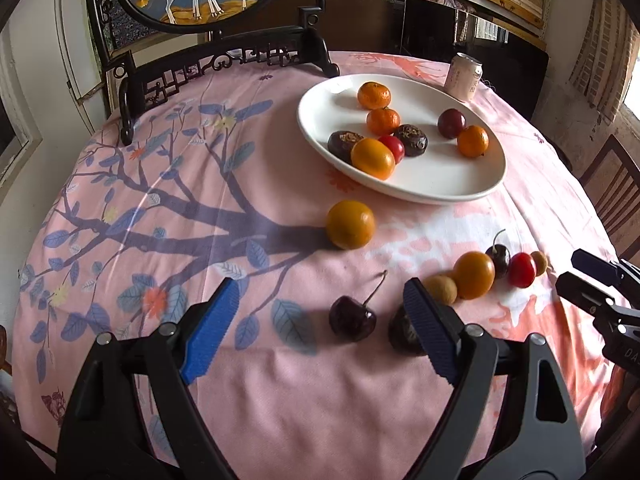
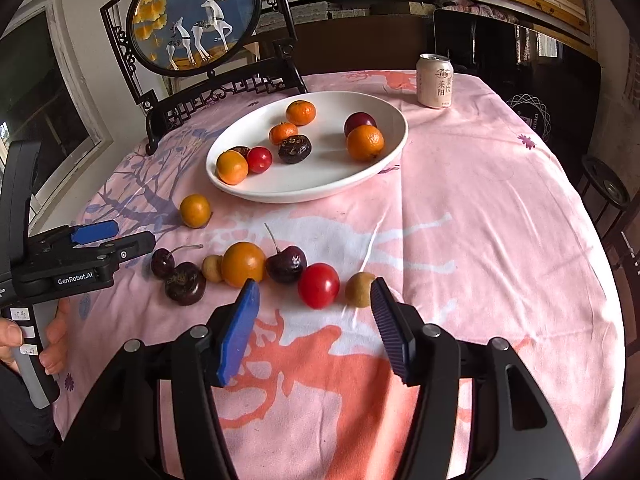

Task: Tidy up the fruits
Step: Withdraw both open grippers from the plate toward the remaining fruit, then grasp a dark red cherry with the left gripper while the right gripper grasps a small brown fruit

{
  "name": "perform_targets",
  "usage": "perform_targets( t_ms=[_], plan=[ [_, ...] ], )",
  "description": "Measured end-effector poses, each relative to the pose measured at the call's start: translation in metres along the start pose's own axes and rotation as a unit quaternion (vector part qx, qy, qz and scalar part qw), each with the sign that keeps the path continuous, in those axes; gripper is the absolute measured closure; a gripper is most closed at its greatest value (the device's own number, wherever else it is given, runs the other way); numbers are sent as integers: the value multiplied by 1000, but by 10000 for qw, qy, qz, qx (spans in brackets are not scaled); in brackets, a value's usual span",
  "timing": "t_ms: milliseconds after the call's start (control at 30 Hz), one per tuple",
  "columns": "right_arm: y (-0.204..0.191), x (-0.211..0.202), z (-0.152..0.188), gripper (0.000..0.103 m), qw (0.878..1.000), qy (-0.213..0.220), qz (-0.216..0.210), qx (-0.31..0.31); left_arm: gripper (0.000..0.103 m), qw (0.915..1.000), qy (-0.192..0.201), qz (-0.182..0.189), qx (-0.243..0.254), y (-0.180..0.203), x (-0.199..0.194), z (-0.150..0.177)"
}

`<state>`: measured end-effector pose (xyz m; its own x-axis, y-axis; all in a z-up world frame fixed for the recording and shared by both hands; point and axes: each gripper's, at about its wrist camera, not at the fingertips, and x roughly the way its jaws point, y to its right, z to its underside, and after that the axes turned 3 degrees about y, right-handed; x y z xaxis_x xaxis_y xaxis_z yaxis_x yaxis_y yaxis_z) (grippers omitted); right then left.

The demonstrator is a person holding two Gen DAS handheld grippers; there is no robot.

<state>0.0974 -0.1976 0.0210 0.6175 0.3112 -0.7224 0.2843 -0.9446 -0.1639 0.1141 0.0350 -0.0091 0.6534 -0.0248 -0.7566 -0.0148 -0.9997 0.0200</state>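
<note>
The left hand-held gripper (image 1: 320, 304) is hovering low over the bench (image 1: 280, 392) with its jaws apart around a cherry (image 1: 352, 318); its right finger is covering part of a dark fruit (image 1: 402, 334), possibly a date. The right hand-held gripper (image 2: 314, 306) is also gaping, a tomato (image 2: 318, 285) lying just ahead between its fingers and a longan (image 2: 359, 289) beside the right one. The plate (image 2: 320, 190) is holding mandarins, dates and a plum, one date mostly hidden behind an orange (image 2: 231, 167). A can (image 2: 434, 80) is standing beyond.
</note>
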Motion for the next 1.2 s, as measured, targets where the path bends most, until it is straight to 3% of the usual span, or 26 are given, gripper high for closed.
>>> perform_targets(
  t_ms=[233, 700, 867, 900, 933, 967, 1200],
  plan=[
    [-3, -9, 18, 39, 10000, 10, 16, 91, 17, 9998, -173, 67, -58, -8, 3, 19],
    [-15, 1, 33, 37, 9996, -253, -113, -1, 19, 9985, -385, -96, 378, 2, 24, 31],
    [-19, 2, 32, 37, 9995, -274, -171, -72, 33, 9982, -439, 22, 403, 8, 34, 24],
    [-19, 2, 32, 37, 9995, -275, -168, -71, 47, 9982, -414, 61, 434, 10, 33, 23],
    [-19, 2, 32, 37, 9995, -271, -162, -72, 69, 9979, -401, 145, 477, 13, 33, 21],
    [-19, 2, 32, 37, 9995, -269, -152, -76, 73, 9976, -400, 200, 522, 16, 33, 20],
    [-12, 7, 28, 37, 9993, -323, 37, -175, 73, 9973, -259, 263, 632, 21, 21, 24]
  ],
)
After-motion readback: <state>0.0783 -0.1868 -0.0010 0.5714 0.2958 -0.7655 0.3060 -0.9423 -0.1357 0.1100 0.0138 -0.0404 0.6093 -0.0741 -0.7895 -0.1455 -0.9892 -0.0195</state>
